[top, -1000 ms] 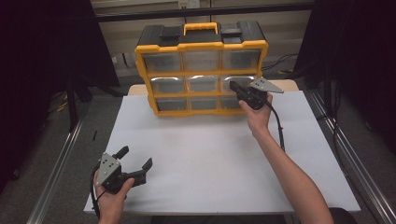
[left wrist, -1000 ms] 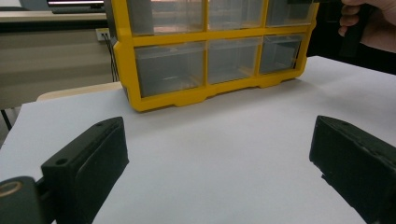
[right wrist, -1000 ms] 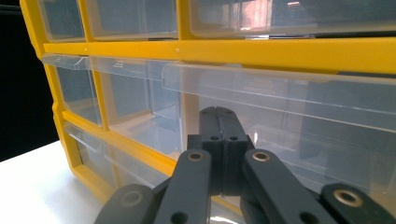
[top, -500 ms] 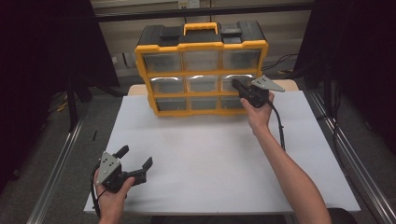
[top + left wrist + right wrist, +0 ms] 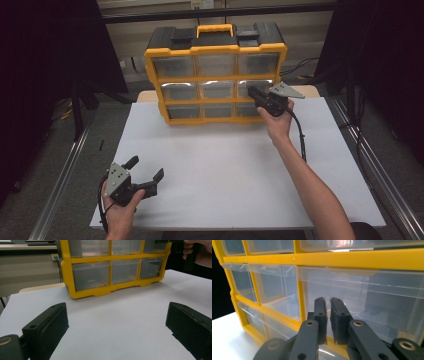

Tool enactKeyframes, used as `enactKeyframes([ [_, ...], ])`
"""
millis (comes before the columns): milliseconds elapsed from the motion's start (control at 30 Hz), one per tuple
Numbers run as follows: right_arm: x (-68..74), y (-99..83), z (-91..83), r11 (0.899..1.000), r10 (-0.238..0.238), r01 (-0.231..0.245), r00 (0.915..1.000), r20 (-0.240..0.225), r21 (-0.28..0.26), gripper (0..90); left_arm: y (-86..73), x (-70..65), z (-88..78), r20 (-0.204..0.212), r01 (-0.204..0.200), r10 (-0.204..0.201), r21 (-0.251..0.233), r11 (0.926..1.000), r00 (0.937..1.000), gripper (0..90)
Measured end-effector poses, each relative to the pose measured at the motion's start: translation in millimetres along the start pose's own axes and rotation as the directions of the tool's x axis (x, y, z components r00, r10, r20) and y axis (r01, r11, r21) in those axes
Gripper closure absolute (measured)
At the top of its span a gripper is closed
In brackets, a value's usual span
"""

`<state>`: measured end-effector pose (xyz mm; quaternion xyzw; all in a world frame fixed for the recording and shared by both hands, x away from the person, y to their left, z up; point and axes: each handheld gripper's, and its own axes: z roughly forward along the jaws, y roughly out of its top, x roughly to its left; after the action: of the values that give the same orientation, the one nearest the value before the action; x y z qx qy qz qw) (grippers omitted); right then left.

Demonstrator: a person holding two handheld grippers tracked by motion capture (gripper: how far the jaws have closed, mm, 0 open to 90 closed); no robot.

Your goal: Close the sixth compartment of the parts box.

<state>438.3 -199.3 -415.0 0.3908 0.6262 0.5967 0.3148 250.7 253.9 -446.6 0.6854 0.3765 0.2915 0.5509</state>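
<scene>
A yellow drawer cabinet with a black top stands at 12 o'clock on the white sheet that covers the table, its nine clear drawers facing the person. The right gripper, held in the right hand, is raised to the cabinet's front at about 1 o'clock on the sheet, its tips at the right drawer of the middle row. In the right gripper view the right gripper's jaws stand nearly together, a thin slit between them; they have just been opening a little, and nothing is between them. The tips sit against or just short of the clear drawer face; which, the pictures do not settle. The left gripper rests low at 7 o'clock near the sheet's front edge, well apart from the cabinet, in the left hand. Its jaws are spread wide with only bare sheet between them, and the cabinet's bottom row faces it.
</scene>
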Motion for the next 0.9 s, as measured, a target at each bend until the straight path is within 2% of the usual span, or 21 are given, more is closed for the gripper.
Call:
enactKeyframes([
  [33,0.4,0.0,-0.8,1.000,0.018,-0.018,0.9998,-0.001,-0.003,76.1,0.0,-1.0,-0.4,-0.007,0.012,-0.012,-0.009,0.9999,0.9999,4.3],
  [67,1.1,-0.2,-1.7,1.000,0.024,-0.024,0.9997,0.002,-0.005,72.2,0.3,0.3,-1.9,-0.013,-0.008,0.007,-0.001,1.0000,0.9999,4.3],
  [100,2.2,-0.2,-2.8,1.000,0.025,-0.025,0.9996,0.011,-0.004,68.7,0.2,0.2,-2.2,-0.004,-0.004,0.004,-0.003,1.0000,1.0000,4.3],
  [267,8.4,-1.2,-7.2,0.999,0.047,-0.048,0.9988,0.011,0.003,45.1,0.1,1.6,-1.8,-0.030,-0.016,0.016,0.003,0.9999,0.9994,4.4],
  [300,8.9,-1.5,-8.5,0.999,0.046,-0.047,0.9989,0.007,0.007,40.4,-0.5,1.0,-0.4,-0.019,0.001,-0.001,-0.008,1.0000,0.9998,4.4],
  [333,9.5,-1.8,-9.9,0.999,0.053,-0.053,0.9986,0.007,0.009,35.5,-0.5,1.5,-0.6,-0.018,-0.007,0.007,0.000,1.0000,0.9998,4.4],
  [400,10.0,-2.3,-12.8,0.998,0.061,-0.061,0.9981,-0.001,0.016,29.3,-0.3,0.9,0.2,-0.027,-0.004,0.004,0.001,1.0000,0.9996,4.4],
  [467,9.8,-2.6,-16.1,0.998,0.061,-0.061,0.9981,0.000,0.019,24.4,-0.4,-0.2,1.6,-0.034,0.022,-0.023,-0.006,0.9997,0.9992,4.7],
  [500,9.5,-2.6,-18.0,0.997,0.067,-0.067,0.9977,-0.012,0.029,22.6,-0.5,1.1,1.7,-0.031,0.012,-0.013,-0.001,0.9999,0.9994,5.2],
  [567,9.3,-2.1,-21.0,0.997,0.065,-0.064,0.9979,-0.003,0.052,13.2,-0.5,1.7,1.6,-0.040,0.009,-0.008,0.003,1.0000,0.9992,5.2],
  [667,8.4,-0.5,-28.2,0.995,0.086,-0.086,0.9963,0.003,0.043,6.4,-0.3,2.0,1.5,-0.037,0.004,-0.004,0.002,1.0000,0.9993,5.2],
  [767,6.0,0.8,-35.6,0.994,0.108,-0.109,0.9941,0.006,0.030,0.9,-0.3,1.1,3.1,-0.037,0.021,-0.021,-0.002,0.9998,0.9991,5.2],
  [800,5.4,0.7,-38.1,0.995,0.099,-0.100,0.9950,0.009,0.028,0.2,-0.3,0.7,3.4,-0.043,0.030,-0.030,-0.004,0.9995,0.9986,5.2],
  [900,4.1,-1.0,-46.0,0.994,0.099,-0.099,0.9949,0.017,0.034,0.9,0.0,2.4,3.2,-0.051,0.018,-0.018,0.007,0.9998,0.9985,5.2],
])
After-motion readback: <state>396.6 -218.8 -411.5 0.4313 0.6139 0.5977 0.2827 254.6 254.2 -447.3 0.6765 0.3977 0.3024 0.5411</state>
